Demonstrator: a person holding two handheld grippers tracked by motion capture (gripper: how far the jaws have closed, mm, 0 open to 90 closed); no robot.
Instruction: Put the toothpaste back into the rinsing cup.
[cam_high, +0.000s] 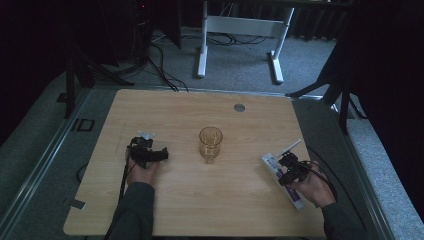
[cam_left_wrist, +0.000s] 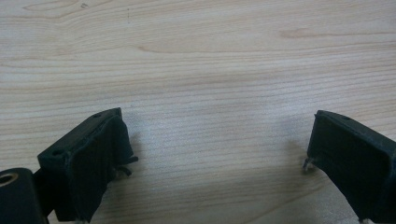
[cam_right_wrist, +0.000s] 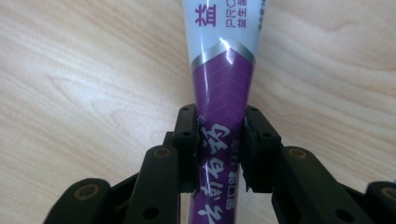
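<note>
the right gripper (cam_right_wrist: 219, 154) has its fingers (cam_right_wrist: 187, 144) clenched on a toothpaste tube (cam_right_wrist: 223, 79), pinching the purple part from both sides while the tube lies flat on the wooden desk (cam_high: 190, 200) near its right front corner. in the high view the tube (cam_high: 295, 197) runs diagonally under the right hand (cam_high: 312, 187), with a thin white stick-like thing (cam_high: 290, 147) just beyond it that is too small to identify. the left gripper (cam_left_wrist: 217, 154) rests low over bare desk at the left, fingers (cam_left_wrist: 88, 163) spread wide and grasping nothing. a clear amber glass (cam_high: 210, 143) stands upright at the middle of the desk, well apart from both grippers. the likely trouble, as a judgement: the tube is soft and tapered, so a hard squeeze could crumple it or push paste toward the cap, and a lift from this grip could let the glossy skin slide between the fingers or leave the long end drooping. swinging it toward the centre could knock the glass over. the tube's white section carries purple chinese characters, one reading "益", beside latin letters starting "pr", cut off at the frame edge; white chinese script runs down the purple band, partly covered by the fingers.
</note>
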